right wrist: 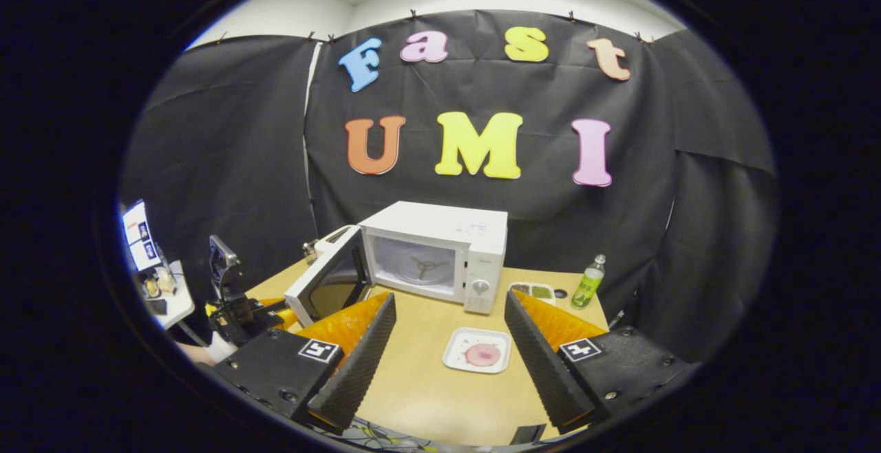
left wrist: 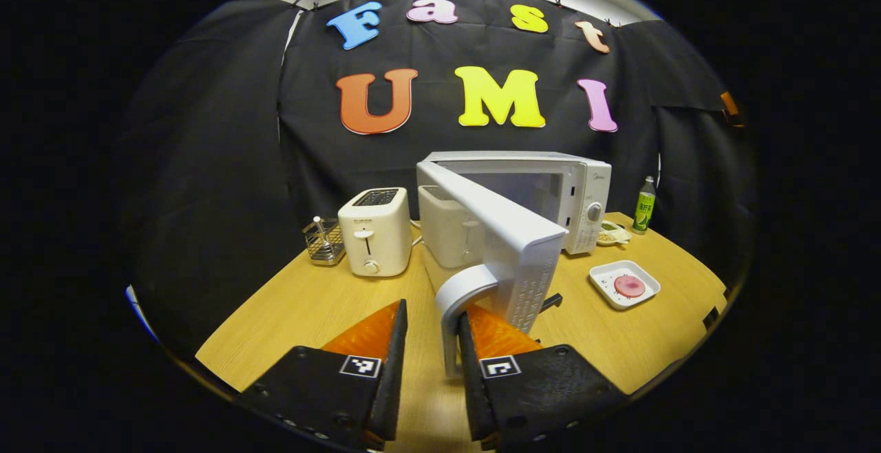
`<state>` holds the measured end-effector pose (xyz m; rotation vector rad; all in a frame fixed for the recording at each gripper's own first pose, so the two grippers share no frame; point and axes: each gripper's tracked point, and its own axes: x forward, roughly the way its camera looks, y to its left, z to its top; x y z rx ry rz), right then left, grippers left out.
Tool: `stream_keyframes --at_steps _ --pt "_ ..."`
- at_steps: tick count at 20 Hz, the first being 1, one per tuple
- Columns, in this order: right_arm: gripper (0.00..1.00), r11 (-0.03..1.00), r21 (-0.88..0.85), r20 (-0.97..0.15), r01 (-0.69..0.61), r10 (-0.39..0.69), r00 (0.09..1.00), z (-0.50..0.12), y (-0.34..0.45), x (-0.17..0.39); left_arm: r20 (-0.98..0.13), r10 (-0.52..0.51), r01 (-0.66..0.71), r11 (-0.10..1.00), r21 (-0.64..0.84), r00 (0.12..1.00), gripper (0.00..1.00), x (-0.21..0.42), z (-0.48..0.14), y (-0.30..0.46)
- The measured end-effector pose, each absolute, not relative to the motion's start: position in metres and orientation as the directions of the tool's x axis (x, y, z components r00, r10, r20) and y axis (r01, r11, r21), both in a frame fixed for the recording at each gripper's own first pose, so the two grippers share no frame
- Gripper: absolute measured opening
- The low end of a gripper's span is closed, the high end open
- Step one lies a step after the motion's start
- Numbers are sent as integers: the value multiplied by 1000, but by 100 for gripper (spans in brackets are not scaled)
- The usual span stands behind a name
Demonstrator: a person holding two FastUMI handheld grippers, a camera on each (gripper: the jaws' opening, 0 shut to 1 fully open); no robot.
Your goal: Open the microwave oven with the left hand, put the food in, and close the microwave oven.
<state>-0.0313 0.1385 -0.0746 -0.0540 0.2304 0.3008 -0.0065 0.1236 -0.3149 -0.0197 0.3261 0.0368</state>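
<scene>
The white microwave (left wrist: pixel 578 191) stands at the back of the table with its door (left wrist: pixel 513 246) swung out toward me. The door's curved white handle (left wrist: pixel 454 295) sits between the fingers of my left gripper (left wrist: pixel 433 310), against the right finger and apart from the left one. The jaws stand partly open. The food, a pink round slice (right wrist: pixel 482 354), lies on a white square plate (right wrist: pixel 460 363) in front of the microwave (right wrist: pixel 440 246). My right gripper (right wrist: pixel 449 296) hangs open above and in front of that plate. The oven cavity (right wrist: pixel 420 267) is empty apart from its turntable ring.
A white toaster (left wrist: pixel 375 231) and a wire rack (left wrist: pixel 323 239) stand left of the microwave. A green bottle (left wrist: pixel 645 205) and a small dish of food (left wrist: pixel 611 234) sit to its right. The wooden table (left wrist: pixel 310 301) ends close in front of me.
</scene>
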Motion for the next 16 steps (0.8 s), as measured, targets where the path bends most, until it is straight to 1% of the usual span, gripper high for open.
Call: stream_keyframes --at_steps 1,2,3,4,6,8,9,10,12,13,14,15,16 --pt "92 953 -19 -234 -301 289 928 -76 140 -30 -322 38 -45 999 -13 946 47 -8 -313 130" --pt "92 953 -18 -237 -302 289 927 -78 141 -29 -321 51 -54 999 -1 946 66 -10 -313 137" --pt "92 953 -15 -239 -304 291 926 -80 141 -28 -310 61 -58 998 18 949 76 -14 -310 141" --pt "92 952 -12 -240 -307 295 925 -81 143 -26 -300 76 -66 997 44 951 88 -17 -307 148" --pt "92 951 -12 -242 -310 298 923 -84 143 -21 -292 106 -86 993 81 951 95 -24 -305 161" --pt "92 951 4 -220 -310 304 927 -85 142 -16 -302 148 -128 988 84 942 95 -30 -305 180" --pt "100 956 34 -206 -293 293 933 -86 137 -11 -305 168 -149 985 83 938 95 -33 -304 189" --pt "92 956 78 -200 -283 293 935 -88 132 -6 -304 191 -172 981 88 933 95 -38 -303 198" --pt "92 951 145 -236 -273 301 924 -105 129 6 -301 220 -202 975 89 928 95 -47 -297 211" --pt "100 947 165 -259 -275 310 915 -113 126 10 -301 231 -214 973 91 925 95 -52 -294 214" --pt "92 948 167 -282 -272 310 908 -122 120 16 -300 236 -218 972 93 924 95 -56 -292 215" --pt "100 951 165 -300 -262 301 905 -132 111 23 -304 242 -224 970 95 921 95 -62 -289 214" --pt "100 959 152 -317 -241 278 907 -141 100 31 -302 246 -228 969 94 921 95 -67 -285 211"
